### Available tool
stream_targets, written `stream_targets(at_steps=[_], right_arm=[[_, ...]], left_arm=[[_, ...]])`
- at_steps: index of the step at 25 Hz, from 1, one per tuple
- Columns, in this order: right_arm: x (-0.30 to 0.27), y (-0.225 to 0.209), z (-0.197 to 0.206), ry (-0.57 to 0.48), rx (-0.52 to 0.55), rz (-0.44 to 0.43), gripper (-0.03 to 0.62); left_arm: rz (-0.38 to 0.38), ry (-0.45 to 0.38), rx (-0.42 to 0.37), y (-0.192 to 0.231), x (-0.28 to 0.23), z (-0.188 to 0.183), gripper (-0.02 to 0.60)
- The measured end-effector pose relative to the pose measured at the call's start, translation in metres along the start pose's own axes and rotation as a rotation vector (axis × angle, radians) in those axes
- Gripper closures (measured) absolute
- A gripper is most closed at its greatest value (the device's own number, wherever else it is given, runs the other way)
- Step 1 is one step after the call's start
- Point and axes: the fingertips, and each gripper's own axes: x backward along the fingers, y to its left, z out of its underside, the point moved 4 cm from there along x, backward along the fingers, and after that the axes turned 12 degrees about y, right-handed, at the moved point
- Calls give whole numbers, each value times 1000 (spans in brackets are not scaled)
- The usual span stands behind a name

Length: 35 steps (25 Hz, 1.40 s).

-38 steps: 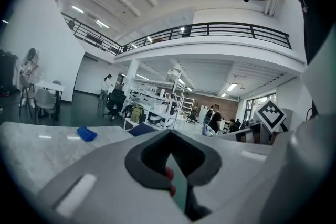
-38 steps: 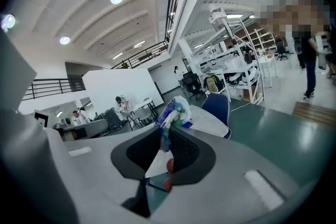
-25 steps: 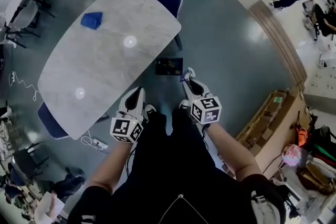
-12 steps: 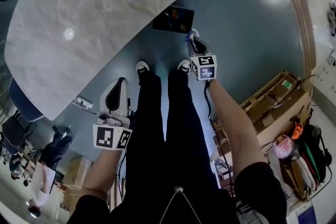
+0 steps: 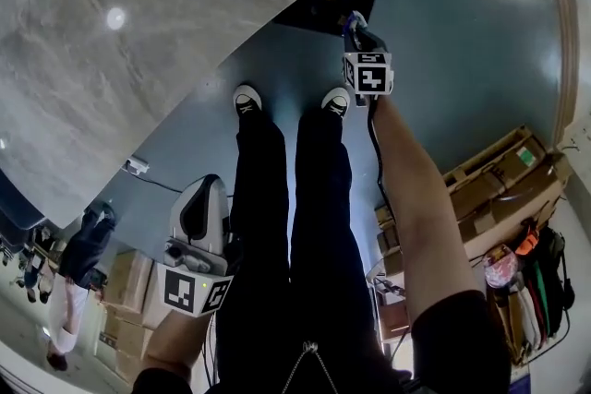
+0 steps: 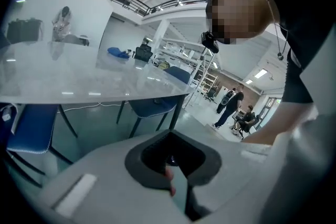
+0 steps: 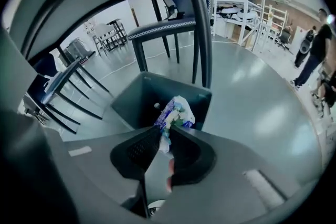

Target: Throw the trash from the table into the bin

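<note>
My right gripper is held out low over the floor, at the near rim of a dark bin that stands by the table's edge. In the right gripper view the right gripper is shut on a crumpled blue, white and green wrapper, which hangs over the open bin. My left gripper hangs by my left leg, far from the bin. Its jaws are shut with nothing in them. A blue object lies on the marble table.
The marble table fills the upper left of the head view. Dark chair legs rise just behind the bin. A power strip lies on the floor. Cardboard boxes stand at the right. People stand in the background.
My right gripper has reached forward and down with the wrapper to the bin. My left gripper has dropped back beside my leg. The head view has tilted down, so the table has slid upward.
</note>
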Motion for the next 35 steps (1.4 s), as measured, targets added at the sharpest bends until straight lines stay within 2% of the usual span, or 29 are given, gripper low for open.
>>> stream_targets(at_steps=[7,10,12,18,22,26,31,35], right_arm=[[-49,-2,-1,13,5,43,498],[-58,0,-1,11,11,41,462],[-59,-2,-1,15,8,50,430],[-22,0,-5,-13,1,56,422],[52,11,-8,-78,-4,26,451],[160,27,-26,-213,-3,-31,481],[320,61,-33,-334,-131,-143,534],[431,80,-66,-481,-175,-181,566]], left_arm=[[-42,34,36,17,9,42,581],[-60,42,42,23,14,51,581],[-69,40,46,26,16,54,581],[-64,5,59,17,26,48,581],[-22,-49,49,-6,42,14,581],[31,-127,-2,-34,60,-34,581],[61,-143,-63,-71,104,-95,581],[109,-228,-160,-96,127,-154,581]])
